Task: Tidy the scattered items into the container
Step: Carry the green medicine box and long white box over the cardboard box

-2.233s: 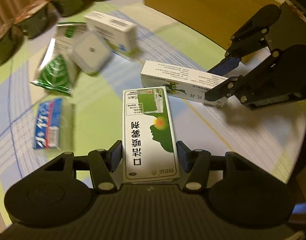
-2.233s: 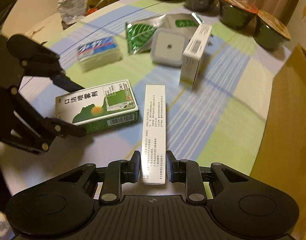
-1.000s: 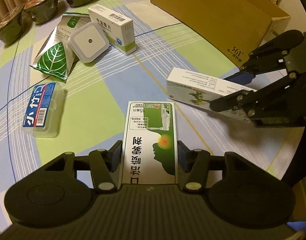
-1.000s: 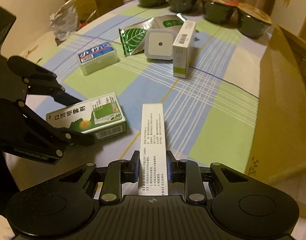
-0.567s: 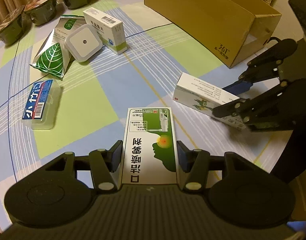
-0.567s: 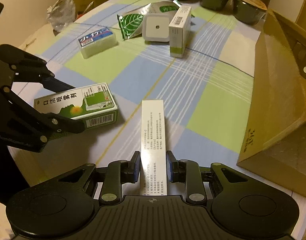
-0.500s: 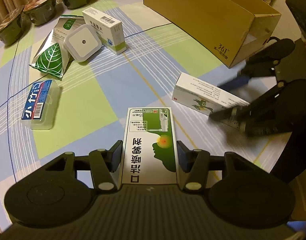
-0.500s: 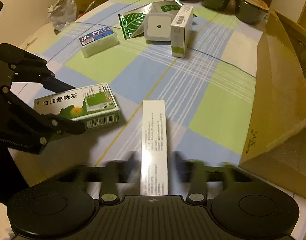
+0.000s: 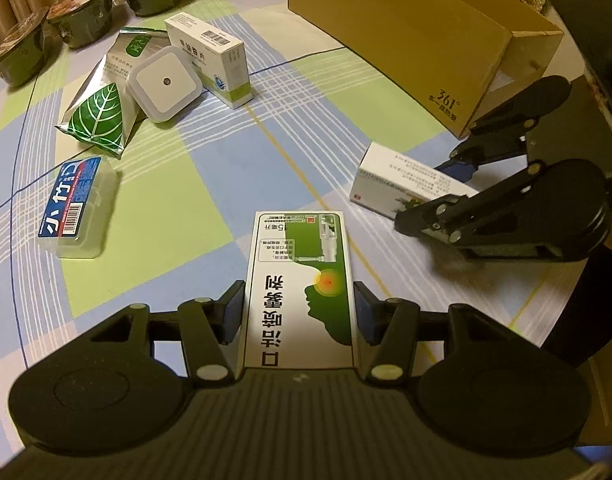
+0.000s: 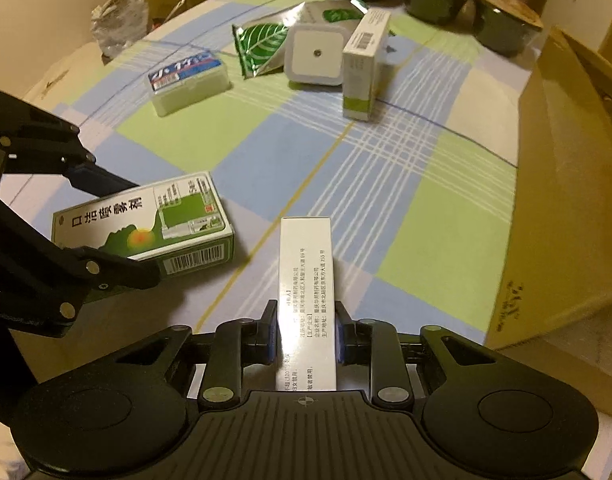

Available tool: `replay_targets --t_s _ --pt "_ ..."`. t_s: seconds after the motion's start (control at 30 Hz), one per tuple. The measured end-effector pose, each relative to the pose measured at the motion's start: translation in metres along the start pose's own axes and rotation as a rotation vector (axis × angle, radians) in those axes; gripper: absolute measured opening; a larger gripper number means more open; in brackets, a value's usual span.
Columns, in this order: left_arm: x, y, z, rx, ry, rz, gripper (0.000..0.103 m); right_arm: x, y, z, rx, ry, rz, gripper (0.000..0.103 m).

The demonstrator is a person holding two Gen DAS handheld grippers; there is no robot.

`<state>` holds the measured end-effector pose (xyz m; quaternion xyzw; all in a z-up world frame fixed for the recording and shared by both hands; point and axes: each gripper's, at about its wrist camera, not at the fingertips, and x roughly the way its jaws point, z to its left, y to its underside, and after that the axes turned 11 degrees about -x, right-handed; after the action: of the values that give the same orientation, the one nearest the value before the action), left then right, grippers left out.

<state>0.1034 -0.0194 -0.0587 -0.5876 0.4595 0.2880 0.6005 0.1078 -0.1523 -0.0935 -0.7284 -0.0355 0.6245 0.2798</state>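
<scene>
My left gripper (image 9: 298, 302) is shut on a green and white spray box (image 9: 300, 264), held flat above the table. To its right, my right gripper (image 9: 426, 192) is shut on a long white box (image 9: 402, 184) near the corner of the open cardboard container (image 9: 406, 28). In the right wrist view the long white box (image 10: 306, 276) runs forward between the fingers of the right gripper (image 10: 306, 320). The left gripper (image 10: 144, 230) and its spray box (image 10: 146, 224) are at the left, the container (image 10: 566, 200) at the right.
On the checked tablecloth lie a blue-labelled plastic case (image 9: 74, 208), a leaf-print foil pouch (image 9: 102, 116), a white square night light (image 9: 166, 80) and a white and green medicine box (image 9: 210, 60). Several dark bowls (image 9: 82, 12) line the far edge.
Both grippers have lifted their boxes off the table and drawn back towards the near edge. The right one has carried the long box closer to the container's corner.
</scene>
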Motion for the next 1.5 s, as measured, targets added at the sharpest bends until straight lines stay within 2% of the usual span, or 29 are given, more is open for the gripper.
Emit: replay_targets --t_s 0.83,1.17,1.5 --pt "-0.049 -0.019 -0.037 0.072 -0.009 -0.083 0.051 -0.100 0.005 -0.016 0.090 0.082 -0.157 0.028" --pt "-0.069 -0.074 -0.080 0.124 0.016 -0.169 0.051 -0.151 0.005 -0.062 0.162 0.160 -0.240 0.028" --pt "-0.073 -0.145 -0.155 0.177 0.105 -0.261 0.051 -0.189 0.023 -0.129 0.263 0.260 -0.273 0.028"
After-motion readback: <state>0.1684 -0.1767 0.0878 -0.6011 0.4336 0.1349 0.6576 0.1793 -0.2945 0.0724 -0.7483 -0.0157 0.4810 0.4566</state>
